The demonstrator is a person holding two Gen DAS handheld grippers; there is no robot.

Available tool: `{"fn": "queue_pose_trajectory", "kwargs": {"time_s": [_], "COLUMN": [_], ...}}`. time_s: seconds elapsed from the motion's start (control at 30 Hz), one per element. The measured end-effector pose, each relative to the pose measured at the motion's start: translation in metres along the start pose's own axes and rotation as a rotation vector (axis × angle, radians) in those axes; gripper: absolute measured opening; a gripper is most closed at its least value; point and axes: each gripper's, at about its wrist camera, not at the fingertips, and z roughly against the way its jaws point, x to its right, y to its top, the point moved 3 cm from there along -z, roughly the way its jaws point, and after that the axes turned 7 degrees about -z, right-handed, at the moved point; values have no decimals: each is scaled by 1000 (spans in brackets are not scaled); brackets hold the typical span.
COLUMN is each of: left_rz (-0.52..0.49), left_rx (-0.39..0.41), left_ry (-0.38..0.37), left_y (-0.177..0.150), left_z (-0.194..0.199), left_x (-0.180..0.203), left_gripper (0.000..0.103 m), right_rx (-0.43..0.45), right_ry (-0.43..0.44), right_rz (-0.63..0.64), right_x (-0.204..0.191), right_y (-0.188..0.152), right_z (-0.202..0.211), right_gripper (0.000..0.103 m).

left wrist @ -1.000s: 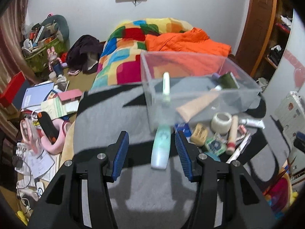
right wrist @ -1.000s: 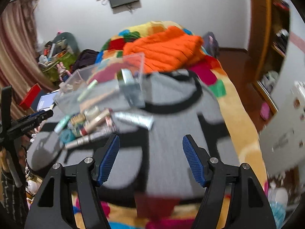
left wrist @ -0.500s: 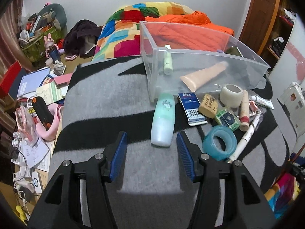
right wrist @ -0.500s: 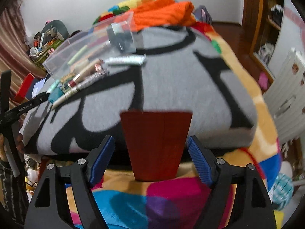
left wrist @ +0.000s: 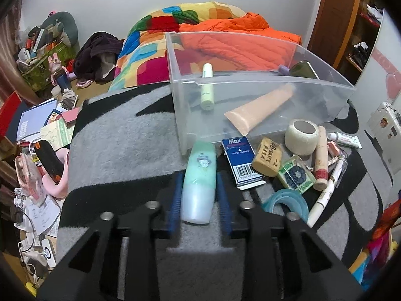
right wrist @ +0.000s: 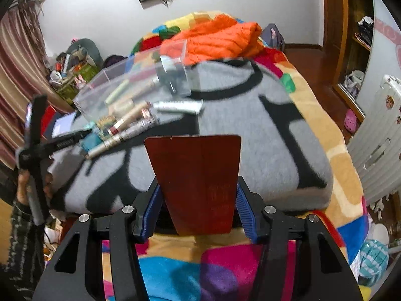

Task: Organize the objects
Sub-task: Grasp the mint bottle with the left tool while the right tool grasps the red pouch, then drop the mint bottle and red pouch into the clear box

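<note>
Nearby, blue box (left wrist: pixel 240 160) beside bottle (left wrist: pixel 199 180)

A black two-finger left gripper (left wrist: pixel 199 195) at lower centre is closing its blue pads on a pale mint-green plastic bottle (left wrist: pixel 199 183) lying on a grey-and-black blanket (left wrist: pixel 120 145). Just beyond, a clear plastic bin (left wrist: pixel 250 95) holds a peach tube (left wrist: pixel 259 113).

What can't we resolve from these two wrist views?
- Left wrist: whether the left claw pads already press the mint bottle; its closing jaws hide the contact.
- Left wrist: blue tape roll, partly behind the claw frame.
- Right wrist: clear bin contents, motion-blurred.
- Right wrist: red-brown box base, behind the right claw.
</note>
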Motion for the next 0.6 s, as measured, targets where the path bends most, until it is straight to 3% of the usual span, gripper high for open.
{"fn": "queue_pose_trajectory", "kwargs": {"time_s": [0.23, 0.6], "left_rz": [25, 80], "left_rx": [28, 203], "left_ry": [17, -14], "left_y": [-8, 17], "left_z": [13, 74], "left_x": [-2, -4], "left_gripper": [24, 24], "right_rx": [114, 229], "right_ry": [33, 74], "right_rz": [59, 146], "right_x": [-20, -63], "right_y": [53, 134], "right_z": [13, -3], "right_gripper": [51, 51]}}
